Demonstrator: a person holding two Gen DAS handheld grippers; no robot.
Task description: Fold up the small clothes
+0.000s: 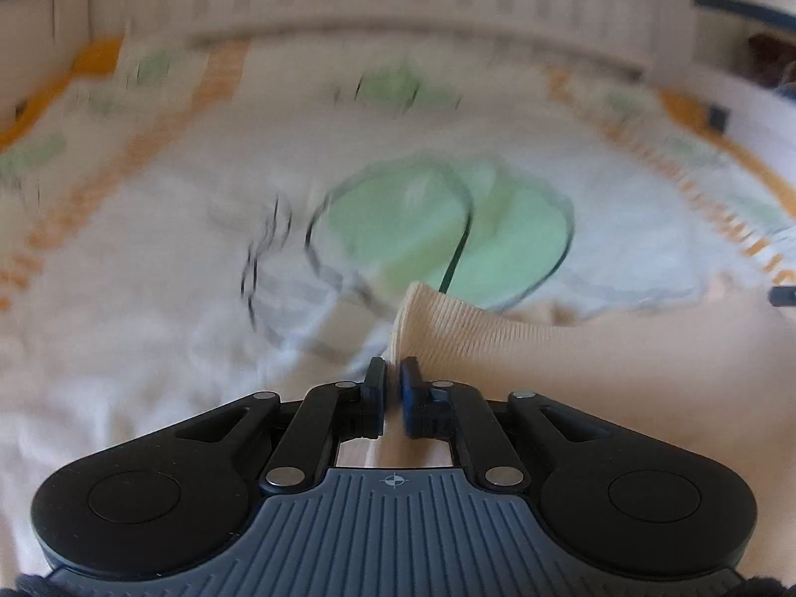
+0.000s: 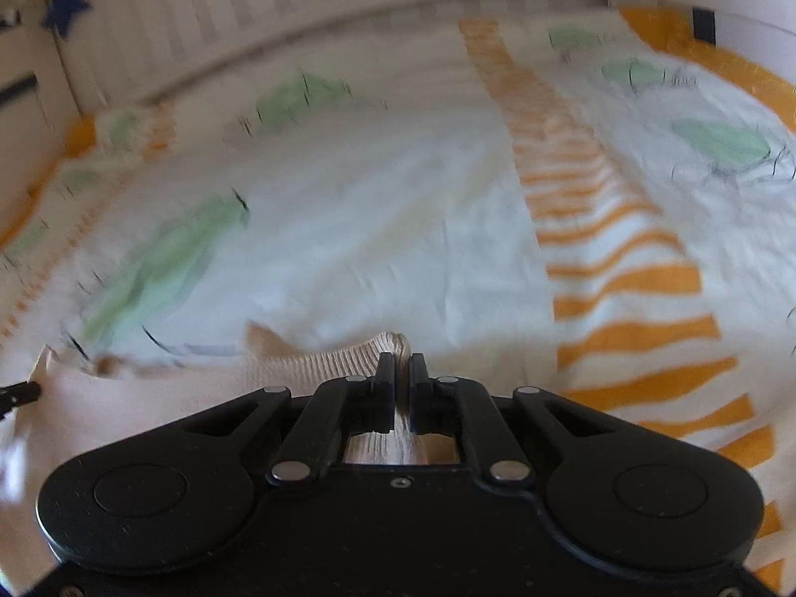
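Observation:
A small cream ribbed garment lies on a bed sheet. In the left wrist view my left gripper is shut on a ribbed corner of it, and the cloth stretches away to the right. In the right wrist view my right gripper is shut on another ribbed edge of the same cream garment, which spreads off to the left. The cloth shows between the pads of both. A dark tip of the other gripper peeks in at the left edge. Both views are blurred.
The bed sheet is white with green leaf prints and orange striped bands. A white slatted bed rail runs along the far side, with a blue star at the upper left.

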